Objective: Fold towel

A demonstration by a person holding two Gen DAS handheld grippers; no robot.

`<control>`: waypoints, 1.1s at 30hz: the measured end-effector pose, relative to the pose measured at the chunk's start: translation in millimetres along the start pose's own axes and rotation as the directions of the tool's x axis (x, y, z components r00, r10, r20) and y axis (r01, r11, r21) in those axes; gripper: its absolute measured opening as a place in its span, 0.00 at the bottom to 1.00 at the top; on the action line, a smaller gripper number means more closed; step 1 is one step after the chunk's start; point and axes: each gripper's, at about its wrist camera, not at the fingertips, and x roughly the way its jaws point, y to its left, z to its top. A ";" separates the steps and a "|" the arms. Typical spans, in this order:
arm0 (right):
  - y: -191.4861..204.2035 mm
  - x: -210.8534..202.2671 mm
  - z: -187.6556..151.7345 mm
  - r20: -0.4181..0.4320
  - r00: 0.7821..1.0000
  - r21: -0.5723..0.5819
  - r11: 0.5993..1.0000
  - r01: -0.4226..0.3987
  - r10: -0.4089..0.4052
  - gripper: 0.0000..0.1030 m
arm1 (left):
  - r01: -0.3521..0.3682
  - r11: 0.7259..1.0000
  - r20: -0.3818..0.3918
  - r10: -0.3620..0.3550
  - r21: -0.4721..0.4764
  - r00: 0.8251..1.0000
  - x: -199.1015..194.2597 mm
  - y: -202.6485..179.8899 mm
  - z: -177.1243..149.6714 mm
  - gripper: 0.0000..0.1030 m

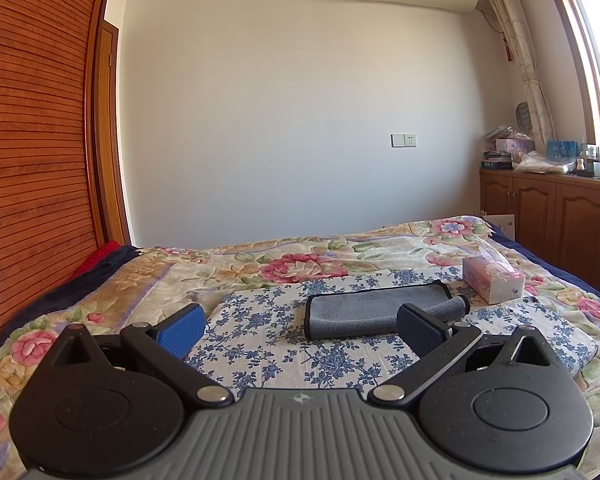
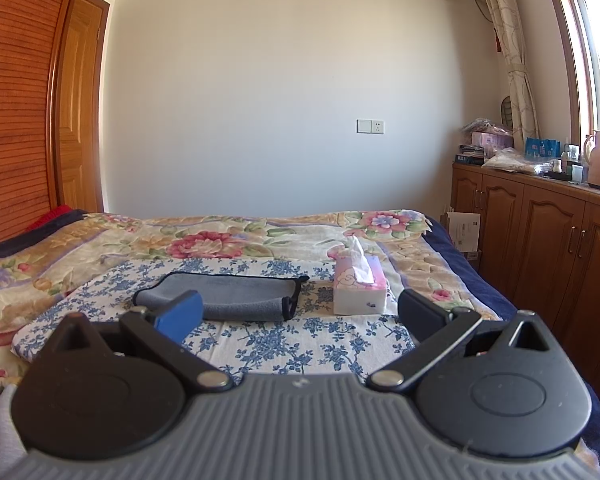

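1. While both tools hang back over the near edge of the blue-flowered white cloth (image 1: 259, 344), nothing is gripped; the step in hand looks like an approach or a last check.
2. Left gripper (image 1: 300, 326): fingers spread wide, empty. Its dark right-hand pad overlaps the towel's near edge in view; contact cannot be told.
3. Grey microfibre towel with black trim (image 1: 376, 312): lies mid-cloth as a long band, already folded, one end curled into a roll toward the cloth's right edge.
4. Right gripper (image 2: 300, 314): fingers likewise wide apart, holding nothing.
5. Pink-and-white tissue box (image 2: 360, 290): sits just beside the towel's right end. Risk of a knock.
6. Advice: flatten the curled end first, pinch both layers at each near corner, lift low, carry across evenly.
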 end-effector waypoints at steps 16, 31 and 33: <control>-0.1 0.4 -0.1 0.001 1.000 -0.001 1.000 0.000 0.000 1.00 | -0.002 1.000 -0.001 0.002 -0.003 1.000 0.9 2.1 1.6 1.00; 0.2 0.1 0.1 0.002 1.000 -0.001 1.000 0.000 0.000 1.00 | -0.003 1.000 0.000 0.003 -0.002 1.000 0.7 1.7 1.1 1.00; 0.2 0.6 0.0 0.002 1.000 -0.001 1.000 0.000 0.000 1.00 | -0.002 1.000 -0.001 0.002 -0.004 1.000 0.4 2.0 1.3 1.00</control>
